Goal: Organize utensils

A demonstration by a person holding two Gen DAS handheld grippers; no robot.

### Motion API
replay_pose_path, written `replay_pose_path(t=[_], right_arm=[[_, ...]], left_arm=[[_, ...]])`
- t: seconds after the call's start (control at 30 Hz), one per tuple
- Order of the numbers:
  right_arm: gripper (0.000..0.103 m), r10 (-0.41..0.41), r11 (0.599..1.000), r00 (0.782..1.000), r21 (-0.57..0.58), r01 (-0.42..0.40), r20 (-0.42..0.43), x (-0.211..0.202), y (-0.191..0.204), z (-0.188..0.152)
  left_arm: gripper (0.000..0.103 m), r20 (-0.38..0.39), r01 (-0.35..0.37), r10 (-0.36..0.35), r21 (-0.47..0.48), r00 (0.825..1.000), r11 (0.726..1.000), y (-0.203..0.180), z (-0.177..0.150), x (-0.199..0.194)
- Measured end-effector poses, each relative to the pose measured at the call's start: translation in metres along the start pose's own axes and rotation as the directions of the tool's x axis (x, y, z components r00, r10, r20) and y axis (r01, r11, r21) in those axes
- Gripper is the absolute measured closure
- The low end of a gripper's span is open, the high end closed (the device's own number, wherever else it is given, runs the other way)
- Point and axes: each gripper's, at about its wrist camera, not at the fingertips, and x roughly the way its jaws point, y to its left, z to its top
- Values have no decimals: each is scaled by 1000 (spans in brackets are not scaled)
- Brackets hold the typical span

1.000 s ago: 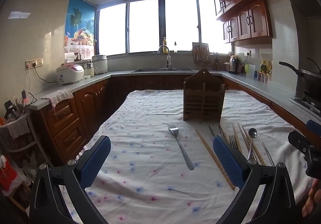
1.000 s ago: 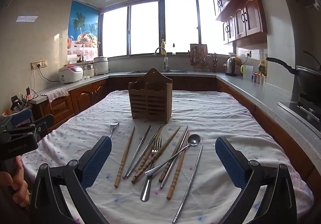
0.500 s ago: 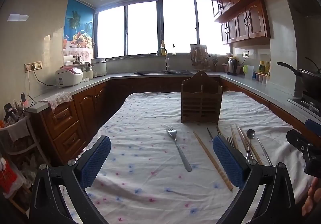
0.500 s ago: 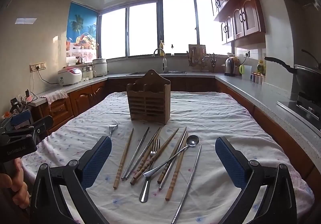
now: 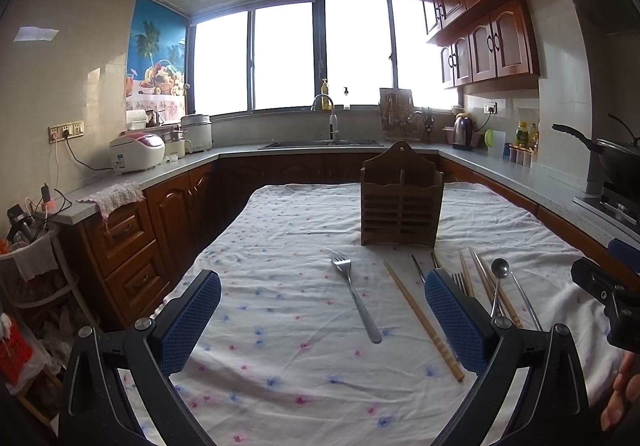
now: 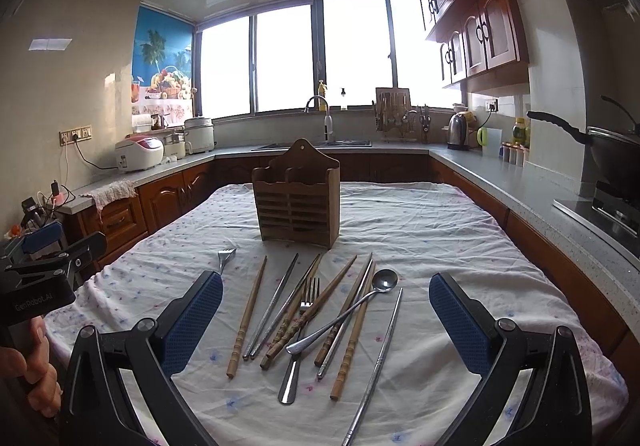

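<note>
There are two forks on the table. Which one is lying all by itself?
The fork out to the left, alone on the cloth. The other fork lies tangled among the chopsticks.

A home kitchen: ahead of the gripper, past the cloth-covered table [image 6: 420, 230], a grey counter [image 6: 500, 174] on wooden cabinets [image 5: 132, 246] wraps around three sides, with a sink [image 6: 320, 144] and tap [image 6: 318, 102] under a wide window [image 6: 320, 54]. To the left stand a rice cooker [image 6: 139, 154] and wall sockets [image 6: 75, 134]; to the right are a kettle [image 6: 457, 131], condiment bottles [image 6: 520, 128], a wok [image 6: 612, 154] on a stove [image 6: 612, 212], and wall cupboards [image 6: 476, 30] above.
</note>
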Motion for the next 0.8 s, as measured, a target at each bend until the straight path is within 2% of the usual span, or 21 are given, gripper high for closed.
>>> replay_pose_path(t=[0.8], right_arm=[[0,3,1000,1000,6,-3,0,1,0,1]], left_arm=[[1,-2,3,-3,-8,1000,1000,-1,-4,3]])
